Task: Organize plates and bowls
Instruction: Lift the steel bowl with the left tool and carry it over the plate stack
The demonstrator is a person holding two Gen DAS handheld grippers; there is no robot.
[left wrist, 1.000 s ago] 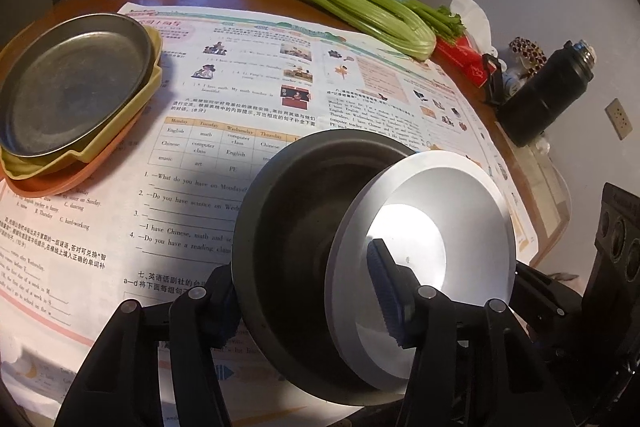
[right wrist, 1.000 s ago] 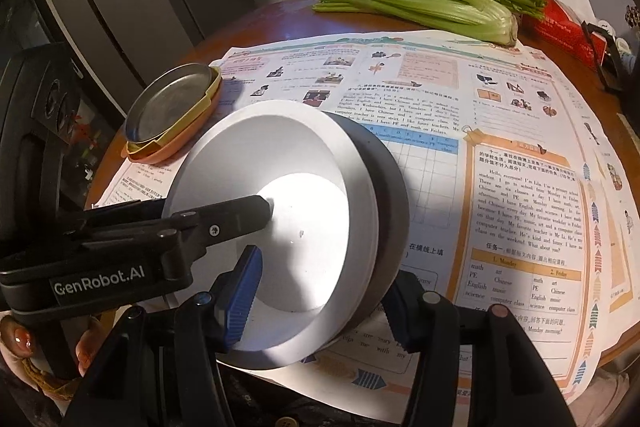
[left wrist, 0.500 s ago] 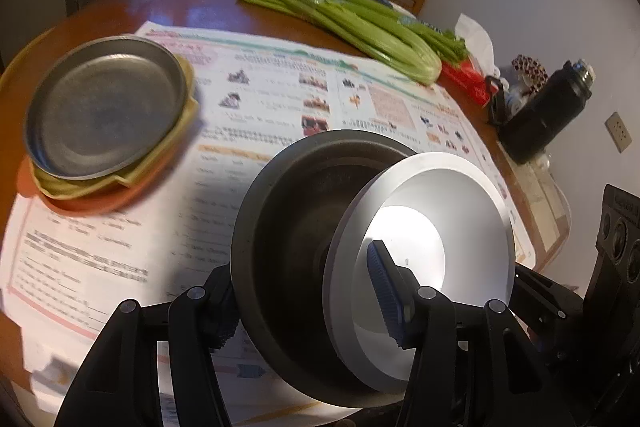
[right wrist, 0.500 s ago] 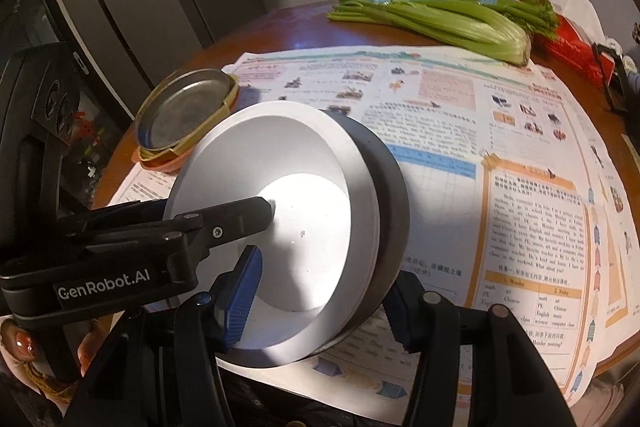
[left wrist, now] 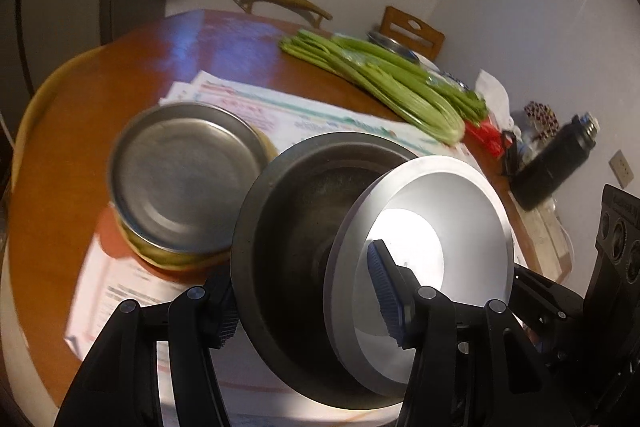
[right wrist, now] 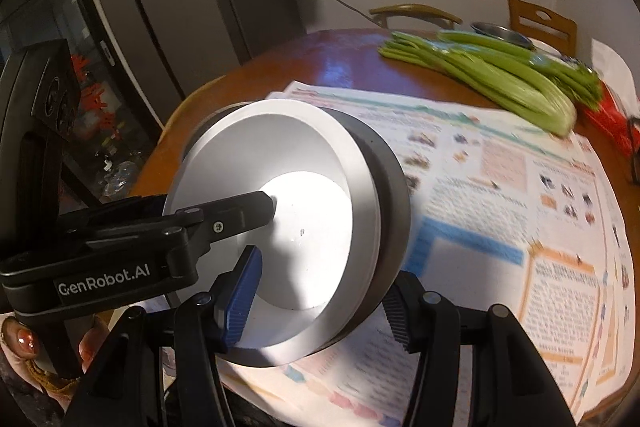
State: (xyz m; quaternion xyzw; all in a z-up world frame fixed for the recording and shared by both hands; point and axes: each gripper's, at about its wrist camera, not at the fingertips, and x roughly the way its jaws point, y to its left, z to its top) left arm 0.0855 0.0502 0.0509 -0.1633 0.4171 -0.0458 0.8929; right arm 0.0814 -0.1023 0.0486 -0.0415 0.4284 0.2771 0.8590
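Note:
A white bowl sits nested in a dark metal bowl, and the pair hangs tilted on edge above the table. My left gripper is shut on their rims, its blue pad inside the white bowl and its other finger outside the dark one. From the other side my right gripper is shut on the same white bowl and dark bowl. A metal plate tops a yellow and an orange plate, just left of the bowls. In the right wrist view the bowls hide these plates.
Printed paper sheets cover the round wooden table. Celery, a small metal bowl and red packaging lie at the back, and a black flask stands at the right edge. Two chairs and a fridge stand beyond it.
Both grippers have risen with the nested bowls and carried them left toward the plate stack, which now sits close beside the dark bowl. The grip is unchanged.

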